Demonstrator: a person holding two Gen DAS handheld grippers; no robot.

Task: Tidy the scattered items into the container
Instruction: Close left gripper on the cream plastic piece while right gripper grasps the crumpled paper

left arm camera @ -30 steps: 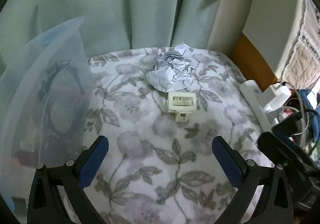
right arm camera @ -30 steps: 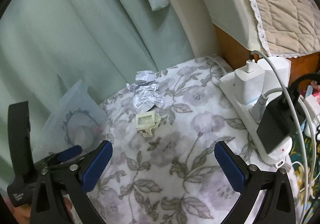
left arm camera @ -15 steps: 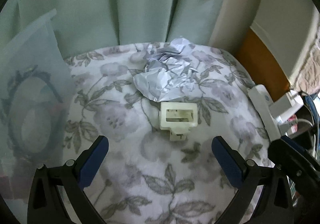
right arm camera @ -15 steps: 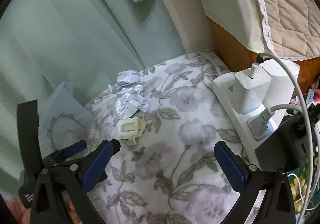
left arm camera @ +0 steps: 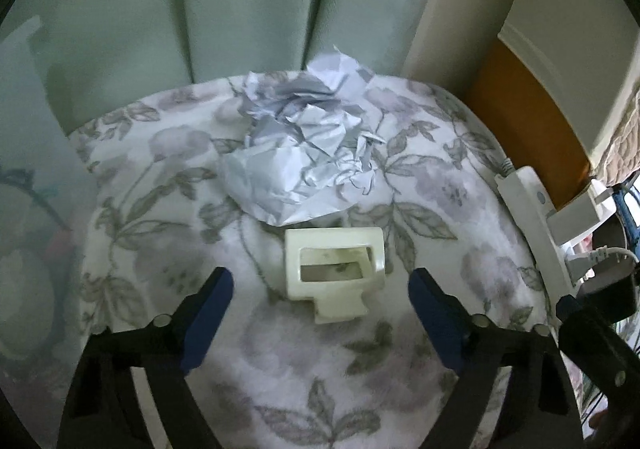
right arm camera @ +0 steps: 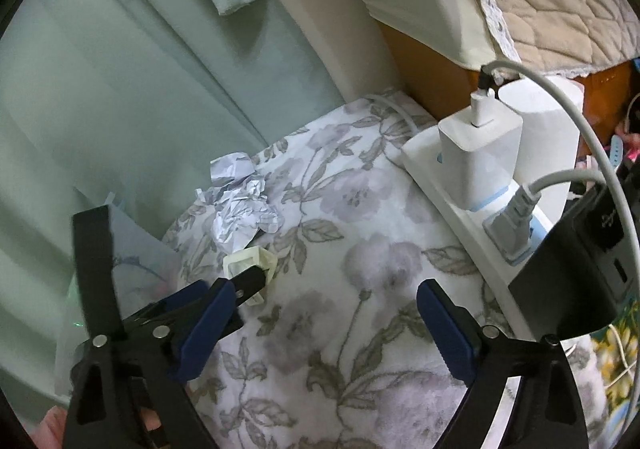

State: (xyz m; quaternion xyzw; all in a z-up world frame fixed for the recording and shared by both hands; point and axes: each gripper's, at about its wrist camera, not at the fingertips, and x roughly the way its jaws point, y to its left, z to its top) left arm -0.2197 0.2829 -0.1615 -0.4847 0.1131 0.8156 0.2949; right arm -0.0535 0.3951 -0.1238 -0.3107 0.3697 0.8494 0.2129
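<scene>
Left wrist view, from left to right: far left of the jaws, a translucent plastic bag [left arm camera: 28, 233], standing blurred at the picture's edge, with dark shapes showing faintly through it. Left gripper [left arm camera: 320, 293] released, jaws spread wide over the floral cloth [left arm camera: 160, 185], nothing between the blue pads [left arm camera: 206, 317]. Between the jaws and just ahead of the tips, a cream plastic clip [left arm camera: 334, 269], lying flat on the cloth, touching neither pad. Beyond the clip, further ahead of the jaws and touching or nearly touching its far edge, a crumpled white paper [left arm camera: 304, 157] near the green curtain [left arm camera: 240, 1]. Right of the jaws, a white power strip [left arm camera: 536, 225] along the cloth's edge, and lower right a black part of the other gripper. Right wrist view, again left to right: left of the jaws, the same plastic bag [right arm camera: 136, 249] behind the black frame of the left gripper [right arm camera: 244, 281], whose tip overlaps the clip [right arm camera: 252, 261]; whether touching it, impossible to tell. Ahead and left of the jaws, the crumpled paper [right arm camera: 240, 205]. Right gripper [right arm camera: 324, 313] likewise released, jaws wide apart above bare flowered cloth [right arm camera: 352, 249]. Right of the jaws, the power strip [right arm camera: 420, 157] carrying a white charger [right arm camera: 476, 153], a grey plug [right arm camera: 512, 221] and a black adapter [right arm camera: 576, 281].
</scene>
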